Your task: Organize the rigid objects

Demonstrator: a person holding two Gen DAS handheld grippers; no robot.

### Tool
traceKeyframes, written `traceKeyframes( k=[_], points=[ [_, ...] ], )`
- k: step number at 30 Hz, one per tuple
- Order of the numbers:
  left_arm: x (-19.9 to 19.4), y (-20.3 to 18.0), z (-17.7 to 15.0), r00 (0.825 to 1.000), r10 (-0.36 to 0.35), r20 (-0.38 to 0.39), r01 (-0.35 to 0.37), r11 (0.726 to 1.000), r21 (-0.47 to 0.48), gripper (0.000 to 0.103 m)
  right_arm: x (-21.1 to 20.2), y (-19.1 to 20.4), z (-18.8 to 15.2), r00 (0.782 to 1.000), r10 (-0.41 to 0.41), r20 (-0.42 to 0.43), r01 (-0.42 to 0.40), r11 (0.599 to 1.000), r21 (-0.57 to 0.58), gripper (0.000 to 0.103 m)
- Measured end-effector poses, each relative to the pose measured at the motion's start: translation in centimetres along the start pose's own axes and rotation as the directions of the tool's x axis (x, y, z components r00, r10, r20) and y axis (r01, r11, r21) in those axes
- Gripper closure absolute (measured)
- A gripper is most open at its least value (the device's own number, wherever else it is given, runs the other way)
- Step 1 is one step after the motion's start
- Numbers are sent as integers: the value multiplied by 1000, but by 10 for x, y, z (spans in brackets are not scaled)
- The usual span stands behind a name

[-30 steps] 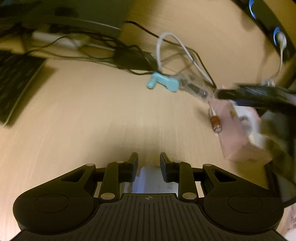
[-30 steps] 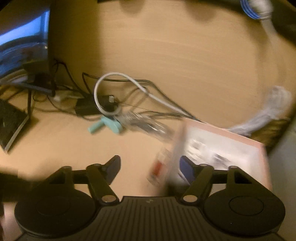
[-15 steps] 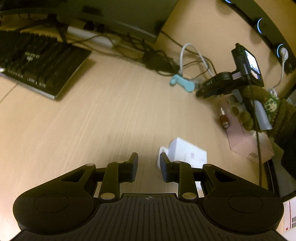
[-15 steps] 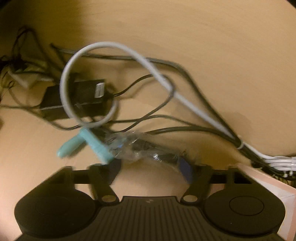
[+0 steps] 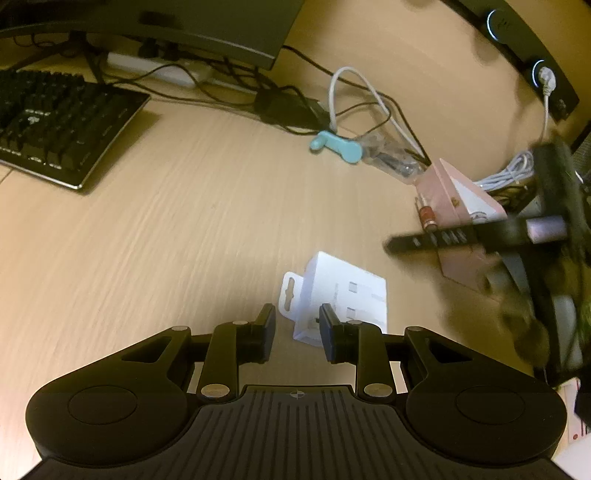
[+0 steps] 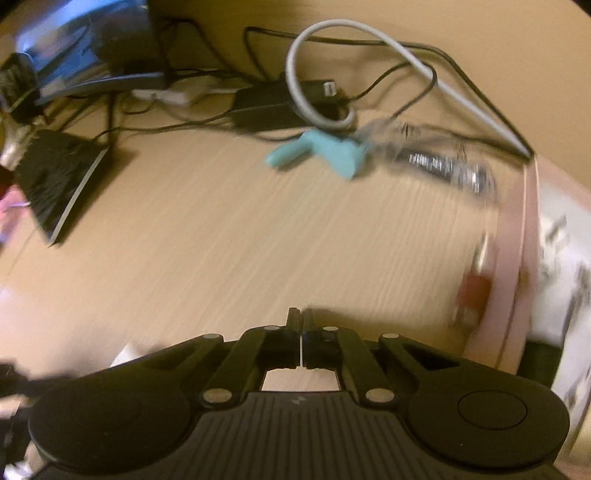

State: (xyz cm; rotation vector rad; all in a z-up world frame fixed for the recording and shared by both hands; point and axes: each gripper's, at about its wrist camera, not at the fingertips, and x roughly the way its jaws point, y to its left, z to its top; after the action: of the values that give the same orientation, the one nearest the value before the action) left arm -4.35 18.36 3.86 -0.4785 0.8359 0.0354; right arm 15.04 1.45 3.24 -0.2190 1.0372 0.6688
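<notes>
A small white box (image 5: 343, 291) with a hang tab lies on the wooden desk (image 5: 184, 229), just beyond my left gripper (image 5: 297, 325). That gripper stands partly open with nothing pressed between its pads. My right gripper (image 6: 301, 321) is shut and empty, low over bare desk. From the left wrist view it is a dark blur (image 5: 406, 243) at the right, over a pink box (image 5: 454, 199). A teal plastic piece (image 6: 321, 151), a clear bag of metal parts (image 6: 443, 166) and a small red-brown cylinder (image 5: 426, 214) lie beyond.
A black keyboard (image 5: 55, 125) sits at the left under a monitor (image 5: 184, 33). A black power adapter (image 6: 273, 103), a looped white cable (image 5: 354, 92) and several dark cords crowd the back. A hand (image 5: 517, 314) carrying the right gripper fills the right edge.
The right gripper's jaws went from wide open to shut, and it swung from the cables down towards the desk. The left gripper drew back from the white box.
</notes>
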Motion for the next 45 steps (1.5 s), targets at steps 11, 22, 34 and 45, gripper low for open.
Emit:
traceKeyframes(
  k=[11, 22, 34, 45],
  points=[
    [-1, -8, 5, 999, -31, 26, 31, 999, 14, 74, -44, -16, 23, 977, -99, 190, 114, 991, -66, 84],
    [-22, 19, -9, 997, -61, 55, 64, 997, -53, 74, 64, -44, 134, 953, -298, 56, 297, 881, -369, 40],
    [-10, 7, -2, 997, -70, 26, 69, 997, 35, 74, 15, -7, 56, 999, -32, -29, 27, 986, -162, 95],
    [34, -25, 65, 995, -49, 82, 34, 982, 184, 74, -50, 29, -75, 994, -100, 51, 104, 990, -98, 96]
  ],
)
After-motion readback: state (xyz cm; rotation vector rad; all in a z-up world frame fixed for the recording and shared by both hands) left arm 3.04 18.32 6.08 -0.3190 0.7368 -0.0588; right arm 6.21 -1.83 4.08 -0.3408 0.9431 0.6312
